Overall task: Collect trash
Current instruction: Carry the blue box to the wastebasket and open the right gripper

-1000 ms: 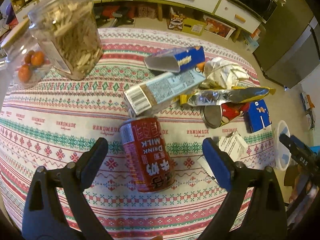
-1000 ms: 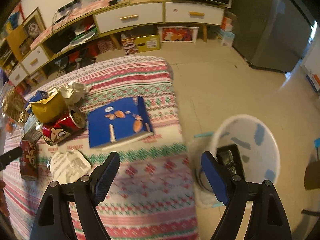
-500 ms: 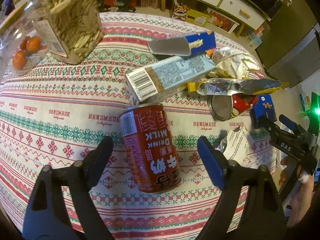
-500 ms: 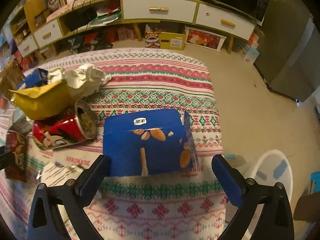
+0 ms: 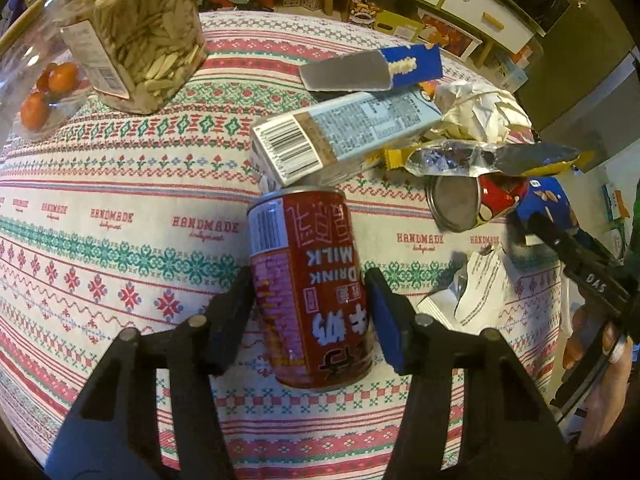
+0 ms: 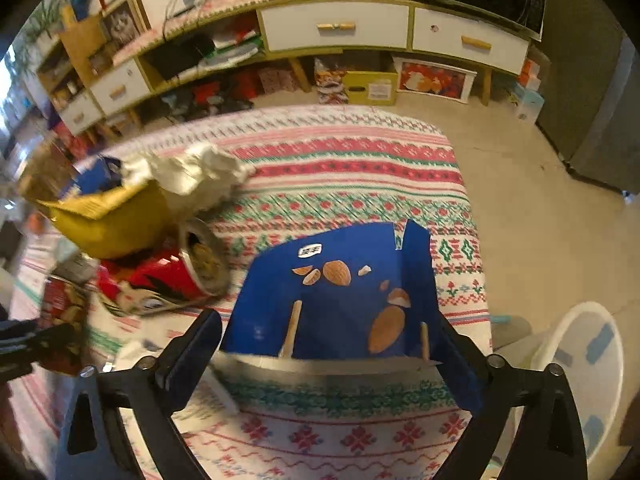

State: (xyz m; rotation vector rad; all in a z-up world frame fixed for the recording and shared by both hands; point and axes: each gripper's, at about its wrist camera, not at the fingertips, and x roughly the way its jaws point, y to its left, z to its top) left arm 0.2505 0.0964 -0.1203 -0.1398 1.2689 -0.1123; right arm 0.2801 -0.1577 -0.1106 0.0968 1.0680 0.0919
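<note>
Left gripper [image 5: 308, 300]: pinching red can [image 5: 310, 296], lying on patterned tablecloth [image 5: 120, 216], just beside carton [image 5: 344, 136]. Right gripper [image 6: 332, 354]: spread, flanking blue box [image 6: 340, 300] on same cloth; contact with pads not discernible. White bin [image 6: 580, 364] on floor, right of table. Foil bag [image 5: 492, 156], crumpled paper [image 5: 476, 110] beyond.

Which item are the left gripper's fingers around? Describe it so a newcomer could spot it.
On the patterned tablecloth, look in front of the trash pile with the barcoded carton. The red can lies on its side between the left gripper fingers. It alone reads "DRINK MILK"; the other red can shows a cartoon face.
</note>
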